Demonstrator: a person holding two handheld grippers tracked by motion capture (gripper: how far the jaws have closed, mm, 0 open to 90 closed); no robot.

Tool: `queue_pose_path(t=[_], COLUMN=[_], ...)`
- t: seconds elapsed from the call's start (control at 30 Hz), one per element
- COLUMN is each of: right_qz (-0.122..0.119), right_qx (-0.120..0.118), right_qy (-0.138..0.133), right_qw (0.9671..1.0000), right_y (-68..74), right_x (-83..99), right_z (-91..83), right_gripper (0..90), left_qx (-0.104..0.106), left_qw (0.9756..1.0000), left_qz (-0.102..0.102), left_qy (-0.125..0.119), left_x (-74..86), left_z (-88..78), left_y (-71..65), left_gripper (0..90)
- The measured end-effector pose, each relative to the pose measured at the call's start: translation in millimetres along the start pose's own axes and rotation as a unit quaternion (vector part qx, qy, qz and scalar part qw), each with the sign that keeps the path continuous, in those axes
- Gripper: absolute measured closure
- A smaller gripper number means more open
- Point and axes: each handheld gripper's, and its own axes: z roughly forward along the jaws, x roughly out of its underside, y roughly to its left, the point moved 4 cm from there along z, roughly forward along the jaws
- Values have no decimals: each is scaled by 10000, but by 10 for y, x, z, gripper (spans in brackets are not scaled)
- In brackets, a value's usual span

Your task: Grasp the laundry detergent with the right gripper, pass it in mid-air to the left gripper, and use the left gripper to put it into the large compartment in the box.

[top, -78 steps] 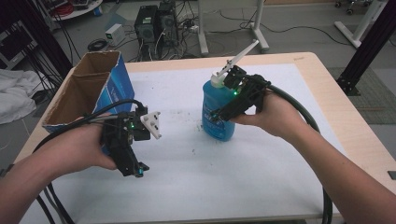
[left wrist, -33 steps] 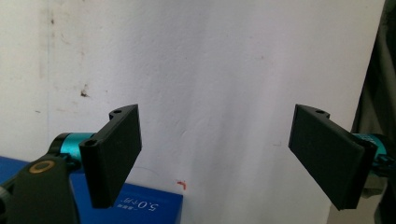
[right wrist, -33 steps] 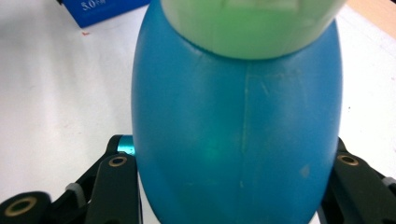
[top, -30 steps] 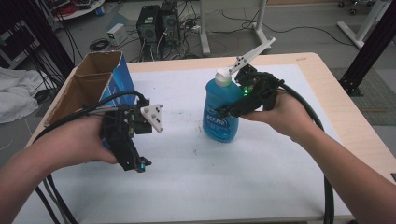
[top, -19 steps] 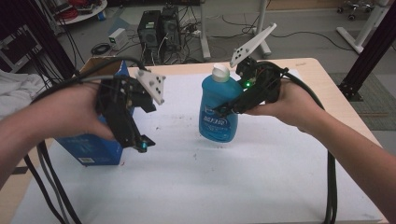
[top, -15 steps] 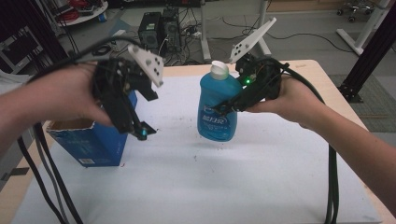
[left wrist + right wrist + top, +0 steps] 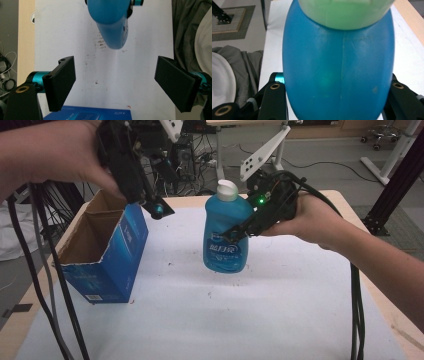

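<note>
The right gripper [image 7: 235,234] is clamped on the blue bottle [image 7: 226,236], its jaws pressing the bottle's two sides just below the white cap [image 7: 227,190]. The bottle hangs upright, lifted clear of the tabletop [image 7: 280,320], about over the middle of the white sheet. The left gripper [image 7: 159,209] is raised high at the left, above the box, with its jaws wide apart and nothing between them; its own view looks down on the bottle [image 7: 111,22] and the sheet. The blue cardboard box [image 7: 102,255] stands open-topped on the tabletop's left side, well apart from the bottle; what it holds cannot be made out. Beyond the tabletop lie cables and equipment on the floor.
</note>
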Motion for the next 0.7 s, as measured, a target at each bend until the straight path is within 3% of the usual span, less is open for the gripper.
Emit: queue_pose_path(t=[0.3,0.7], right_qz=[-503,-772], right_qx=[-205,-360], right_qy=[198,375], right_qw=[9983,9957], right_y=[63,124], right_x=[-266,-501], right_z=[-14,15], right_gripper=[461,460], left_qx=[453,581], left_qw=[9989,9983], left_qz=[93,17], left_qy=[-26,98], left_x=[-246,-365], left_z=[36,79], left_y=[76,90], left_gripper=[173,173])
